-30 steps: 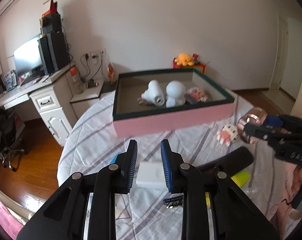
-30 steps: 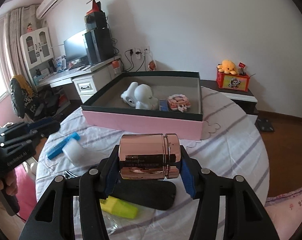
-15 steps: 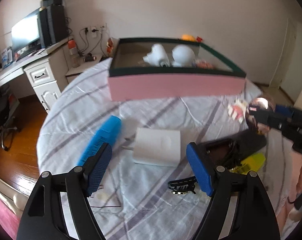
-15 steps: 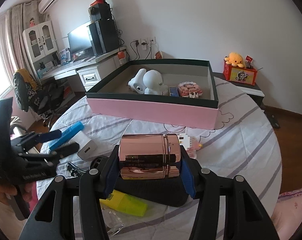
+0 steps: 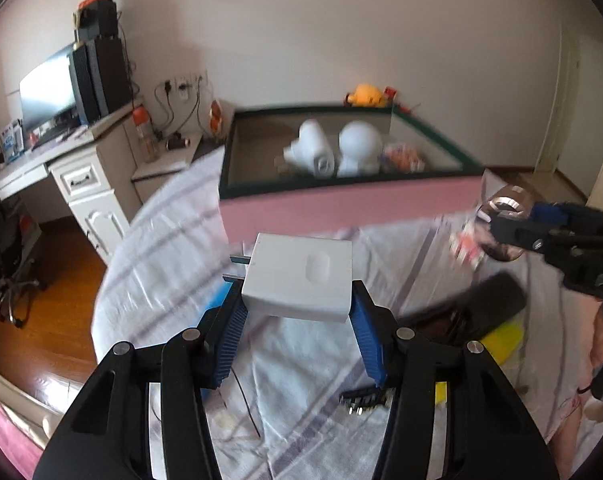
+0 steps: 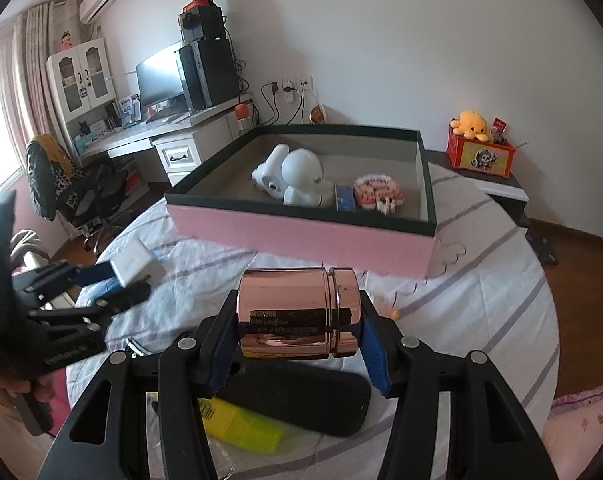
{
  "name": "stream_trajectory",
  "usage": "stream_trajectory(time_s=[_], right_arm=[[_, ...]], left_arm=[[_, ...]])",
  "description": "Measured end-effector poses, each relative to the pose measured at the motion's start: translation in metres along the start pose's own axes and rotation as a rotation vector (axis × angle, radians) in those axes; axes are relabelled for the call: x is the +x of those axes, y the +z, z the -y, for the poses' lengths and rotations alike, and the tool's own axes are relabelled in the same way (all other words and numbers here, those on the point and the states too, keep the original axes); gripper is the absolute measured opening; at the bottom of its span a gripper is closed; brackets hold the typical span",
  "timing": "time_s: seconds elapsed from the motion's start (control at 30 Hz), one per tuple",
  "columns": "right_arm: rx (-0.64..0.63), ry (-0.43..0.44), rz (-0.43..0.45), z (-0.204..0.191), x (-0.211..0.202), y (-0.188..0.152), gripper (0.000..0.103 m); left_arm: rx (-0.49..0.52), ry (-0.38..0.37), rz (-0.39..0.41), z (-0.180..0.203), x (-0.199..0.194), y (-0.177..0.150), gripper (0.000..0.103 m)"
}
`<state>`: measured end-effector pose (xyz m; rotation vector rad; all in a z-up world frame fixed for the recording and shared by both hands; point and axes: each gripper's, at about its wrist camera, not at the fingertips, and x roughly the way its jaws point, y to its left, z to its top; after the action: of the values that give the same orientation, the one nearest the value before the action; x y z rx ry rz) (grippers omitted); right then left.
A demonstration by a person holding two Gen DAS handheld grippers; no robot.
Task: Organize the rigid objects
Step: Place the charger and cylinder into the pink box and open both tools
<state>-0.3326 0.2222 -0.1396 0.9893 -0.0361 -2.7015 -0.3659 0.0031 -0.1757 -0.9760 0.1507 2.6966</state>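
A white charger block [image 5: 299,276] is held between the blue pads [image 5: 231,334] of the left hand-held gripper [image 5: 297,312], whose jaws have just been closing onto it; the block's metal prongs stick out to the gripper's left side, and the block is lifted clear of the striped cloth on the round surface [image 5: 313,364]. Under and left of this gripper a blue object [image 5: 217,300] is partly hidden. Just below its right finger a small black comb-like piece [image 5: 365,398] lies on the cloth.

A rose-gold metallic jar [image 6: 297,314] is clamped on its side between the pads of the right hand-held gripper [image 6: 297,336], the jaws held about half apart by the jar's width. Directly beneath this gripper a black oblong case [image 6: 301,400] lies on the cloth, with a yellow-green object [image 6: 241,428] partly under it toward the near left.

Ahead of both grippers, well apart from them, the pink open box [image 6: 301,240] with a dark green rim sits on the surface. Inside it are seen two white rounded figures [image 6: 297,176], a small blue box [image 6: 344,198] and a pink-and-white brick toy [image 6: 377,192], grouped toward the box's right half. Another small brick toy [image 5: 465,246] lies on the cloth just in front of the box, near the right gripper's tips, blurred in the left wrist view.
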Motion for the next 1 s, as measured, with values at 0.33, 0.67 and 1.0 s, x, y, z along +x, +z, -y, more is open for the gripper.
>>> stream_trajectory(time_s=[0.33,0.67,1.0], right_arm=[[-0.067,-0.012,0.036,0.006,0.012,0.058,0.056],[-0.082,-0.022,-0.044,0.030,0.082,0.115,0.056],[-0.089,-0.056,-0.218,0.048,0.158,0.133,0.056]], left_arm=[[0.074,-0.032,0.091,-0.001,0.006,0.081,0.052],[0.130,-0.086,0.007,0.006,0.083,0.155,0.052],[0.155,0.009,-0.144,0.007,0.164,0.164,0.052]])
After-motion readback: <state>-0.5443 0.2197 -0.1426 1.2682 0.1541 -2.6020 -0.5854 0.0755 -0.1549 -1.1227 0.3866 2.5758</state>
